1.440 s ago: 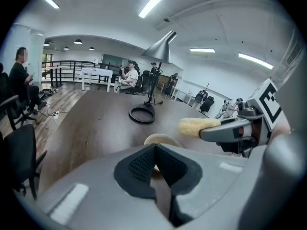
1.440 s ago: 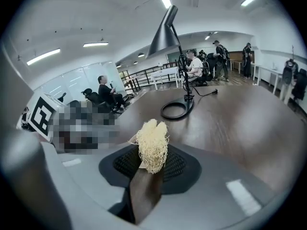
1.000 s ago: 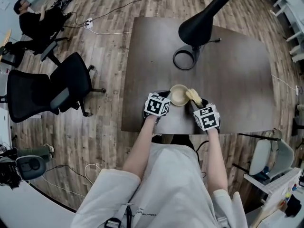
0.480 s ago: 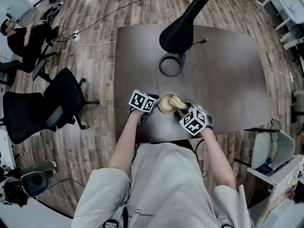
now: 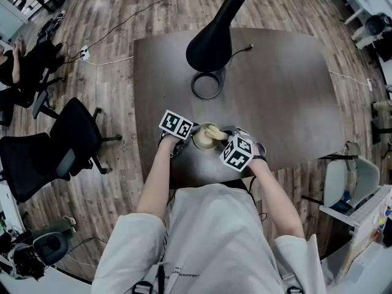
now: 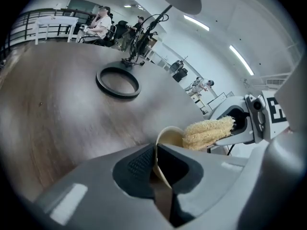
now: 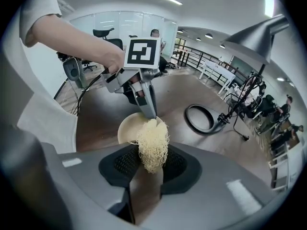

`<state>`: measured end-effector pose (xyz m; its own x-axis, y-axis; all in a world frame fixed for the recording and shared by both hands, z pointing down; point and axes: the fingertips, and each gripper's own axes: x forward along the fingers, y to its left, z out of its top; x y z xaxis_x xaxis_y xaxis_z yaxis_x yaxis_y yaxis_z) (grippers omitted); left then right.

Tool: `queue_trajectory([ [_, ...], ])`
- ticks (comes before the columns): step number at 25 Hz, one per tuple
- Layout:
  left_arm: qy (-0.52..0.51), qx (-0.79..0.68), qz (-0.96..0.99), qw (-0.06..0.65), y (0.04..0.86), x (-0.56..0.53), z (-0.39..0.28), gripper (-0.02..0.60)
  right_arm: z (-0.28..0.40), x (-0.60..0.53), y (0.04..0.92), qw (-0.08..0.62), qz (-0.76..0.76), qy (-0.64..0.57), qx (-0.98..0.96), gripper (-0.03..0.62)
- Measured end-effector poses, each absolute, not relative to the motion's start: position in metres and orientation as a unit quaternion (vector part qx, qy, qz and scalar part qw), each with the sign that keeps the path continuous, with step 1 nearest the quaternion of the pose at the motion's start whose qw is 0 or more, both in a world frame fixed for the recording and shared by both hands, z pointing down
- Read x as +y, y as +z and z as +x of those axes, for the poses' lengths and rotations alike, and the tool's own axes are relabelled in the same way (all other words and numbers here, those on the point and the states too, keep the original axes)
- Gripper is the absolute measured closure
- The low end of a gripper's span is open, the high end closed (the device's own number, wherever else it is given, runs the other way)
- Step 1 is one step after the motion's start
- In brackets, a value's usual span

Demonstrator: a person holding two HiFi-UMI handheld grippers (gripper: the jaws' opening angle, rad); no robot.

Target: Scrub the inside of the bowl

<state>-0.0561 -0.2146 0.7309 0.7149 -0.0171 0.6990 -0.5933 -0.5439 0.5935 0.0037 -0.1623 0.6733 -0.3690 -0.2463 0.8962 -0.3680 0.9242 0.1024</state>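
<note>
Left gripper (image 6: 156,166) pinches the rim of the bowl (image 5: 201,141) to steady it near the front edge of the bench (image 5: 275,90), while the right gripper (image 7: 148,169) clamps a fibrous scrubber (image 7: 152,143) whose tip reaches over the bowl's mouth for scrubbing inside.

Scrubber (image 5: 214,131), clamped in the right gripper (image 7: 151,166), has moved from the right rim of the bowl (image 5: 201,141) to a position over its inside. The gripper's marker cube (image 5: 236,152), earlier set back toward the person, now lies just beside the bowl, more tilted. Lamp (image 5: 211,38) and table (image 5: 282,84) appear further left in the head view.
</note>
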Motion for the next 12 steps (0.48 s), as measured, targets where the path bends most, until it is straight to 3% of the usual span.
queue_trajectory([
  [6, 0.35, -0.231, 0.838, 0.35, 0.701, -0.219, -0.053, 0.568, 0.003, -0.155, 0.673, 0.516, 0.133, 0.153, -0.832, 0.462],
  [12, 0.345, -0.303, 0.86, 0.224, 0.65, -0.217, -0.052, 0.568, -0.021, -0.176, 0.662, 0.501, 0.177, 0.157, -0.833, 0.463],
])
